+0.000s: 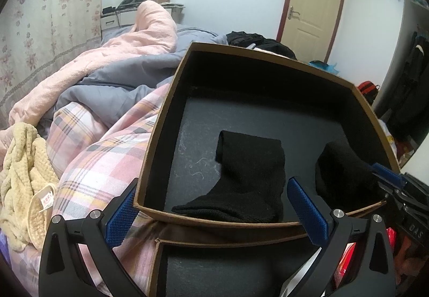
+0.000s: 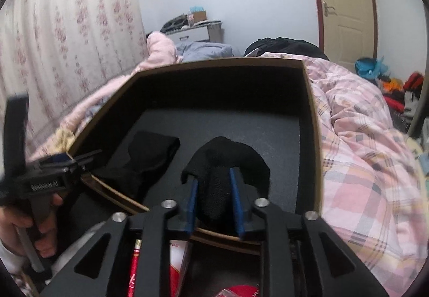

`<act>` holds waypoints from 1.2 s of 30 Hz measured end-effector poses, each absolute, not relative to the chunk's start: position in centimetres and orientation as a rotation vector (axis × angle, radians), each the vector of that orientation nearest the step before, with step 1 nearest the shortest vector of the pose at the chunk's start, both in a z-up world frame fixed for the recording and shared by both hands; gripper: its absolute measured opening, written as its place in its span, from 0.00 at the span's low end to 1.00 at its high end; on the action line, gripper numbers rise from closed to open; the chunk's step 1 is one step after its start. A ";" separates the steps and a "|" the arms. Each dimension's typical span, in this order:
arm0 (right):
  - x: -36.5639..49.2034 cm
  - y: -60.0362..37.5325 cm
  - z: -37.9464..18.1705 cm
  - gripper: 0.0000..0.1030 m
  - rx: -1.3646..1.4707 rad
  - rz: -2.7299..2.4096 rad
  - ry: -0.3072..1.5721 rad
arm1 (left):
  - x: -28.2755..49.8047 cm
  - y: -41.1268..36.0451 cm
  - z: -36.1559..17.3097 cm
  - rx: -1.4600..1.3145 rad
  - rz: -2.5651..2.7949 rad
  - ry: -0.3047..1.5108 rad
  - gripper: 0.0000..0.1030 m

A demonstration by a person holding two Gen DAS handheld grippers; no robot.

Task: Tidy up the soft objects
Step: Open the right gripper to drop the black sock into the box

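Note:
A brown cardboard box (image 1: 166,114) with a black lining sits on the bed. One black sock (image 1: 241,179) lies flat on its floor, also seen in the right wrist view (image 2: 150,160). My left gripper (image 1: 214,205) is open and empty, its blue pads straddling the box's near wall. My right gripper (image 2: 213,173) is shut on a second black sock (image 2: 228,160) and holds it just over the box's near edge, above the floor. That sock and the right gripper (image 1: 386,176) show at the right of the left wrist view.
A pink plaid quilt (image 2: 362,152) and a pink and grey duvet (image 1: 112,61) cover the bed around the box. A beige fluffy cloth (image 1: 24,176) lies at the left. Black clothes (image 2: 289,46) lie behind the box. A red item (image 2: 177,259) sits below the grippers.

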State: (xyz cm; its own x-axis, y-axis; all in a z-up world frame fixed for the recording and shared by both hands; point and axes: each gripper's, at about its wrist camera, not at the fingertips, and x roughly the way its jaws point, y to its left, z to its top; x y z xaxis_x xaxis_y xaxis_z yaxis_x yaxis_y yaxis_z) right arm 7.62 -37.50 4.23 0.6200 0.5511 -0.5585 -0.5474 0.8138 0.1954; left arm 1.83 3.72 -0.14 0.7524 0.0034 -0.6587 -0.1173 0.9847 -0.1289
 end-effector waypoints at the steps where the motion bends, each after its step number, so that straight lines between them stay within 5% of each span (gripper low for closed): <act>1: 7.6 -37.4 4.2 0.35 -0.004 0.628 0.642 | 1.8 3.7 -0.2 -0.167 0.063 0.716 1.00; 30: 7.4 -37.4 3.8 0.40 -0.026 0.609 0.646 | 1.3 3.3 -0.2 -0.153 0.072 0.712 1.00; 32: 7.2 -37.1 3.9 0.49 -0.068 0.556 0.633 | 1.7 3.7 -0.5 -0.181 0.061 0.749 1.00; 34: 7.0 -37.3 4.1 0.86 -0.086 0.495 0.613 | 1.8 4.1 -0.6 -0.205 0.054 0.763 1.00; 36: 6.9 -37.4 4.1 0.98 -0.070 0.553 0.615 | 1.9 4.0 -0.7 -0.203 0.056 0.771 1.00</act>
